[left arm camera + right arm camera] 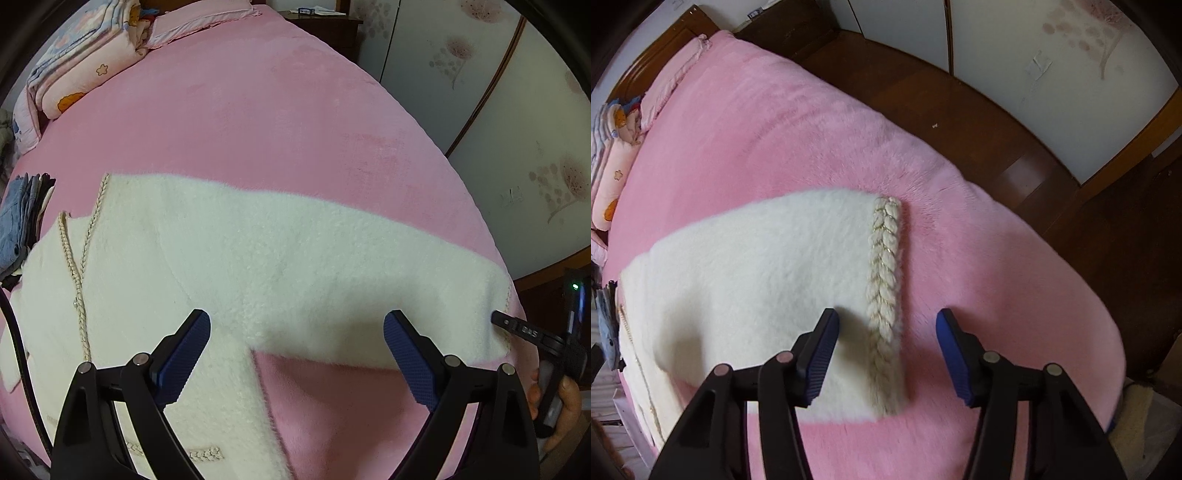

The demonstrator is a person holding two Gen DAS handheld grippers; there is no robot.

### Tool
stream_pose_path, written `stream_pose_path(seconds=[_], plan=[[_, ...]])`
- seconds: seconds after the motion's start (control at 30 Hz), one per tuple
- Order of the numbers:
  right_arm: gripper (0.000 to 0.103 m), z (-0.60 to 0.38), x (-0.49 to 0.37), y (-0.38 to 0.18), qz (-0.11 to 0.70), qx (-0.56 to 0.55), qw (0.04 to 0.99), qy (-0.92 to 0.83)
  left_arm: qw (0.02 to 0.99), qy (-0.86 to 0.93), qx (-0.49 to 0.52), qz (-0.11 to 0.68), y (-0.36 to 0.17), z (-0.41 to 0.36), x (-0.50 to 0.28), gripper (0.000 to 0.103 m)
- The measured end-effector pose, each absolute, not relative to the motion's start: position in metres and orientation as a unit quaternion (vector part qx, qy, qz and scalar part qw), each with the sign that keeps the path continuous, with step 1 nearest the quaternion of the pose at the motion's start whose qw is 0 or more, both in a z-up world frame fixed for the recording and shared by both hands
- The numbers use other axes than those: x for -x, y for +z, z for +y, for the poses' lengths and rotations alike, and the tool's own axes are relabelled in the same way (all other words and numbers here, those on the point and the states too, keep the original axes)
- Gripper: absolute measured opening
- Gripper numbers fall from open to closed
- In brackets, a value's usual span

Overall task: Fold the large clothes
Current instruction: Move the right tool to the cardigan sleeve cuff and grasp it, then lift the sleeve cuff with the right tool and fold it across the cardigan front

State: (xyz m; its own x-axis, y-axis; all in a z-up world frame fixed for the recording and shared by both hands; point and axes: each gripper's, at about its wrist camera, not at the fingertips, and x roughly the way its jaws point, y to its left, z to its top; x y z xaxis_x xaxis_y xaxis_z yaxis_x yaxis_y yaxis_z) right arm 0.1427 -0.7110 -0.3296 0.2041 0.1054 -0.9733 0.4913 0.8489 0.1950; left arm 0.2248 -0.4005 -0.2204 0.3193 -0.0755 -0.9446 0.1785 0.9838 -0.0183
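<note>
A large white fluffy coat (229, 266) lies spread flat on the pink bed (258, 122), with braided trim (75, 266) down its front. Its sleeve (369, 280) stretches out to the right. My left gripper (297, 332) is open and empty, hovering over the sleeve near the armpit. In the right wrist view the sleeve (757, 280) ends in a braided cuff (884, 284). My right gripper (888, 332) is open and empty, its fingers straddling the cuff end just above it. The right gripper's tip also shows in the left wrist view (517, 326) at the sleeve's end.
Folded quilts and pillows (85, 55) lie at the head of the bed. A stack of folded clothes (22, 221) sits at the bed's left edge. A dark wood floor (979, 122) and wardrobe doors (480, 92) run along the bed's right side.
</note>
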Motion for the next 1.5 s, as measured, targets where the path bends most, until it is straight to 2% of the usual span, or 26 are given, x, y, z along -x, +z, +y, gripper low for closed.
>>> stream_pose_path(seconds=[0.1, 0.17, 0.2, 0.23, 0.4, 0.6, 0.8, 0.9, 1.07, 1.17, 1.2, 1.23, 1.33, 1.5], plan=[[0.053, -0.706, -0.152, -0.342, 0.624, -0.233, 0.734, -0.136, 0.810, -0.082, -0.046, 0.579, -0.217, -0.398, -0.223, 0.094], [0.027, -0.698, -0.157, -0.341, 0.626, -0.224, 0.738, -0.116, 0.809, -0.082, -0.043, 0.580, -0.214, -0.394, -0.222, 0.094], [0.025, -0.695, -0.158, -0.338, 0.630, -0.218, 0.737, -0.109, 0.810, -0.081, -0.041, 0.580, -0.211, -0.391, -0.221, 0.094], [0.014, -0.690, -0.159, -0.333, 0.633, -0.202, 0.739, -0.107, 0.810, -0.080, -0.040, 0.579, -0.209, -0.390, -0.219, 0.094], [0.013, -0.679, -0.155, -0.288, 0.606, -0.204, 0.764, -0.088, 0.821, -0.077, -0.051, 0.563, -0.184, -0.365, -0.206, 0.094], [0.012, -0.610, -0.149, -0.163, 0.505, -0.206, 0.838, 0.005, 0.842, -0.049, -0.038, 0.537, -0.140, -0.275, -0.185, 0.094], [0.012, -0.451, -0.157, -0.061, 0.421, -0.159, 0.883, 0.133, 0.855, -0.001, 0.036, 0.517, -0.115, -0.147, -0.172, 0.094], [0.012, -0.379, -0.170, -0.044, 0.409, -0.152, 0.883, 0.170, 0.860, 0.009, 0.054, 0.508, -0.108, -0.088, -0.171, 0.094], [0.013, -0.235, -0.200, -0.064, 0.428, -0.122, 0.872, 0.204, 0.870, 0.022, 0.071, 0.487, -0.113, 0.015, -0.172, 0.094], [0.023, -0.164, -0.214, -0.106, 0.452, -0.094, 0.865, 0.198, 0.865, 0.033, 0.075, 0.496, -0.132, 0.066, -0.177, 0.094], [0.032, -0.148, -0.217, -0.124, 0.462, -0.081, 0.861, 0.198, 0.860, 0.036, 0.077, 0.503, -0.143, 0.082, -0.179, 0.094], [0.035, -0.123, -0.219, -0.149, 0.483, -0.062, 0.852, 0.193, 0.857, 0.035, 0.079, 0.507, -0.149, 0.090, -0.180, 0.094], [0.035, -0.088, -0.226, -0.194, 0.544, -0.044, 0.822, 0.162, 0.847, 0.029, 0.086, 0.523, -0.174, 0.115, -0.183, 0.094], [0.035, -0.100, -0.204, -0.215, 0.566, -0.073, 0.810, 0.133, 0.833, -0.005, 0.089, 0.546, -0.220, 0.118, -0.196, 0.094]])
